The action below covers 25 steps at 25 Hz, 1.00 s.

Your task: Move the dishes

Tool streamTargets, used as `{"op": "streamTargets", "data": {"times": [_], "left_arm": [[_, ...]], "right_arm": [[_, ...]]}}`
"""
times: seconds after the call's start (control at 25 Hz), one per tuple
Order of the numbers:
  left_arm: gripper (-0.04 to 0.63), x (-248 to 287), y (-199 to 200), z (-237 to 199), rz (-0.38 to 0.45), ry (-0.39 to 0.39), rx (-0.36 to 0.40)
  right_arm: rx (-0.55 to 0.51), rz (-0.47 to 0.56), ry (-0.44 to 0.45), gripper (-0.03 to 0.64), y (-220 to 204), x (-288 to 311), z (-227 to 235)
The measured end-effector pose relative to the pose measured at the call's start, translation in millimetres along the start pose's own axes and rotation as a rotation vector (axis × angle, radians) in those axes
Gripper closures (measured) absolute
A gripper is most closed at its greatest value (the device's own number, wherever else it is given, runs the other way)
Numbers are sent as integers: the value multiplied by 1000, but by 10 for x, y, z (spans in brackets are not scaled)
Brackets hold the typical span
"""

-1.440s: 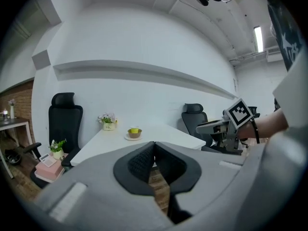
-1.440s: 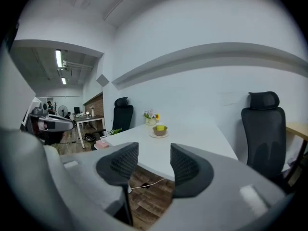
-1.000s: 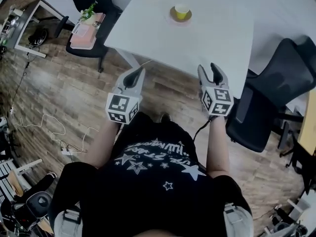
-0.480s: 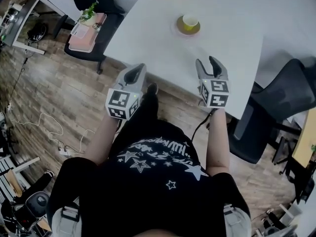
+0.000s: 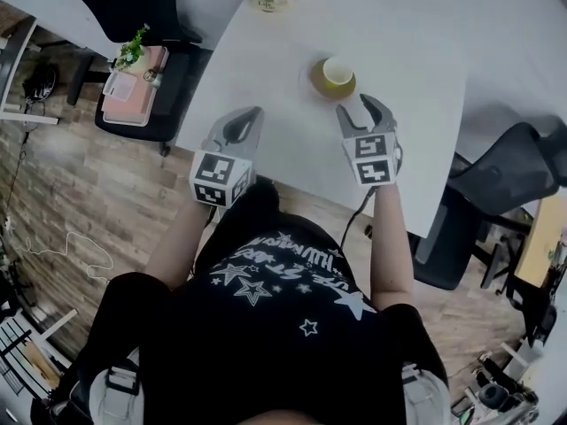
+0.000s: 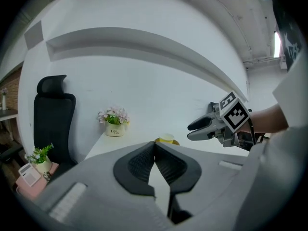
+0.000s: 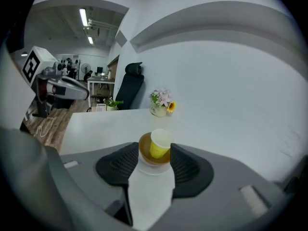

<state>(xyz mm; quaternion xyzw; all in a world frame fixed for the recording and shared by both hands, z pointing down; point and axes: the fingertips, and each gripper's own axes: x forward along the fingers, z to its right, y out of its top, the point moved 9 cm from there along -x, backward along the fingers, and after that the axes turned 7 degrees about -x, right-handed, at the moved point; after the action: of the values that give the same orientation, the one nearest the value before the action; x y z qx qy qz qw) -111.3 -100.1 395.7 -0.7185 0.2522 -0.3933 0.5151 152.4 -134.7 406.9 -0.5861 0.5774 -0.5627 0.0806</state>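
Hovering above the table (image 5: 425, 78), right claw (image 5: 361, 111) gapes empty just short of the yellow cup (image 5: 337, 73); left claw (image 5: 244, 120) pinched together.

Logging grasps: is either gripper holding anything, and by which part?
Nothing is held. Left gripper jaws are shut and empty; right gripper jaws are open, facing the cup and saucer.

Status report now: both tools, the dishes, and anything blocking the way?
Left tool shut, empty. Right tool open, aimed at small yellow cup on round brown saucer, not touching. Nothing between tool and cup.
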Motion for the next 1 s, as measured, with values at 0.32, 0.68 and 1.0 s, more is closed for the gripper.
{"op": "streamTargets", "data": {"times": [0.32,0.68,1.0], "left_arm": [[584,358,85,-377,-32,-36,-24],[584,583,109,-602,-58,-82,-29],[584,645,92,-735,-58,-82,-49]], "right_arm": [[-289,-170,55,456,203,547,31],[-480,-326,153,522,268,969,-85],[-417,-372,154,588,294,1018,-40]]}}
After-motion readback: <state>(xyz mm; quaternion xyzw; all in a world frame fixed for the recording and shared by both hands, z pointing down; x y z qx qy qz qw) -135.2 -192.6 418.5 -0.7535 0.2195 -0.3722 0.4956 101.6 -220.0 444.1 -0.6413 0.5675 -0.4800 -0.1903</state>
